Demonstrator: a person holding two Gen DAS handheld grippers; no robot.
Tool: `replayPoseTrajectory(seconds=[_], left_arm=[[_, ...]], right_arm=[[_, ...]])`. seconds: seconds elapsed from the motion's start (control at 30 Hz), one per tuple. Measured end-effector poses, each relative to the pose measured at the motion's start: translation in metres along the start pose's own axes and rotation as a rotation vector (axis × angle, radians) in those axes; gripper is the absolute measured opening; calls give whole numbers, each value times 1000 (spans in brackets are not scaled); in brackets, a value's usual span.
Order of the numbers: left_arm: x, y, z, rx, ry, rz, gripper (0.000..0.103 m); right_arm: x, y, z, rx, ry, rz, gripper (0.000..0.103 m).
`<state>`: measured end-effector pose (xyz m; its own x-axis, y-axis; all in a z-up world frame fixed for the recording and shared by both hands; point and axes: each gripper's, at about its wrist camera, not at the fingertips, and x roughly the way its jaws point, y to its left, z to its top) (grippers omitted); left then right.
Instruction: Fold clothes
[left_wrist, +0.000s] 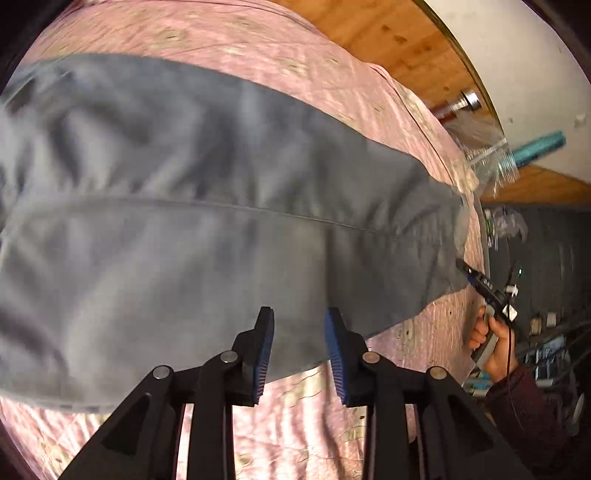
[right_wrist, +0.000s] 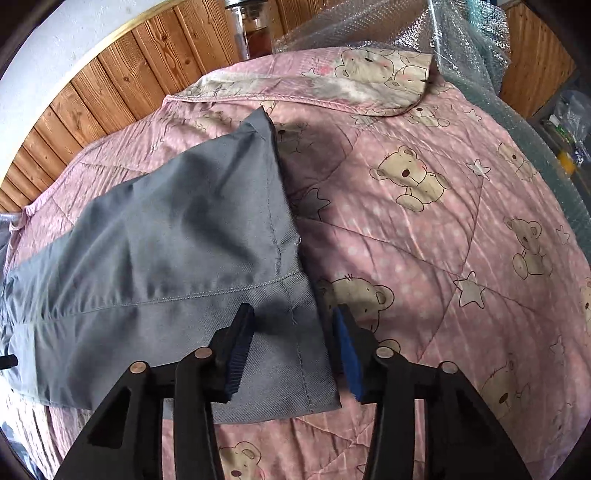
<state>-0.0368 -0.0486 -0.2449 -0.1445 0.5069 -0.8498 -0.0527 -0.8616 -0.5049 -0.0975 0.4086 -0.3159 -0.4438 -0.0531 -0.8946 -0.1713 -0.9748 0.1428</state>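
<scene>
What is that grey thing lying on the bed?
A pink quilt printed with teddy bears covers the bed. On its left half lies a grey garment, seemingly trousers, spread flat. It is the only plain, unpatterned cloth there, with a stitched seam.

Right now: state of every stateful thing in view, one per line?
left gripper: open, over the garment's near edge, gripping nothing
right gripper: open, straddling the hemmed corner
grey garment: laid lengthwise on the quilt, lightly creased
pink quilt: spread out, far corner turned back
</scene>
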Motion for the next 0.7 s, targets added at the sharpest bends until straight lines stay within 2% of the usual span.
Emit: replayPoseTrajectory(seconds=[0.1,0.13,0.23,0.33,0.4,0.47,0.5,0.57,0.63,0.7], left_arm=[[37,-26,9,95,69,35,32],[47,-26,7,108,92,50,32],[58,-22,0,122,109,54,32],[62,-14,0,137,69,16,32],[60,-12,1,150,42,19,32],[56,-17,0,156,42,8,32],[56,-22,-2,155,44,-6,32],[59,-38,-3,170,51,-19,32],[65,-57,1,210,66,-17,32],[72,-76,10,232,64,4,32]], right_arm=[[14,-3,9,-31,-9,-34,9],[16,-4,12,-30,-14,-39,6],[22,-7,24,-19,-37,-75,4],[37,-10,28,-23,-25,-82,4],[40,-12,30,16,-53,-12,16],[45,-9,36,25,-81,38,48],[47,-6,41,16,-93,56,54],[67,-1,56,-33,-70,92,53],[94,6,74,-109,-7,100,6],[110,19,89,-211,1,55,2]])
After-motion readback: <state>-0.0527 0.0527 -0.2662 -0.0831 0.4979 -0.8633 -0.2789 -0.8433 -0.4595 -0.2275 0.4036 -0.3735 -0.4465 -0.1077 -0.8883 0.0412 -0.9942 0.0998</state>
